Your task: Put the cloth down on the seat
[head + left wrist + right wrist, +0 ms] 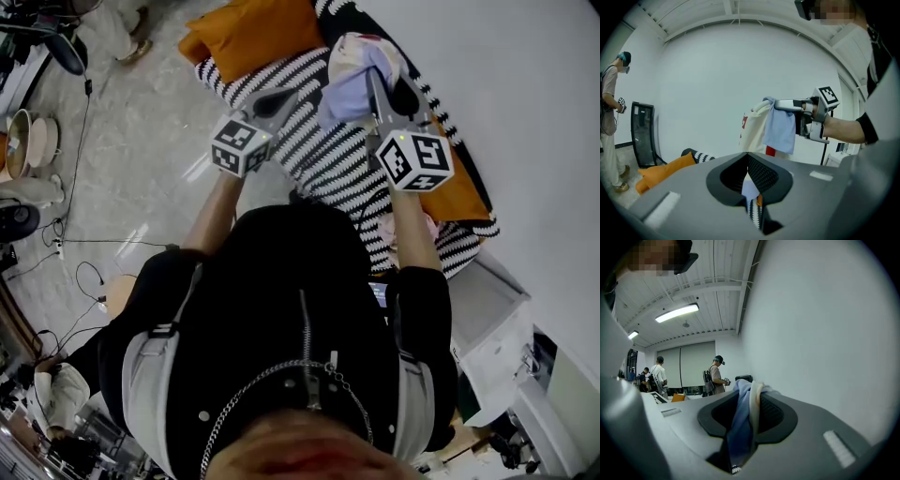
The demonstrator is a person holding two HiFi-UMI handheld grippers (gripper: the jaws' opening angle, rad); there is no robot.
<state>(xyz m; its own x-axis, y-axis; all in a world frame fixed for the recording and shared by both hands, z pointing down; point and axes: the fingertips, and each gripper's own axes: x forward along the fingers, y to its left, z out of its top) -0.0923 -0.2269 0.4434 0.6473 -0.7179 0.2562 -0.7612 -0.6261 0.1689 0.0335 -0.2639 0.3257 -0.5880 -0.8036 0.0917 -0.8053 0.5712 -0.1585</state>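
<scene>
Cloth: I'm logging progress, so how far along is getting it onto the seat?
Done: the cloth is picked up, pinched in the right gripper. In hand: it hangs bunched above the striped seat, not yet laid down. The left gripper is shut and empty beside it. Left: lower the cloth onto the seat and open the right jaws to let it go.

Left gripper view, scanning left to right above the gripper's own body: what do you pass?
bystander → orange cushion → cloth → forearm
</scene>
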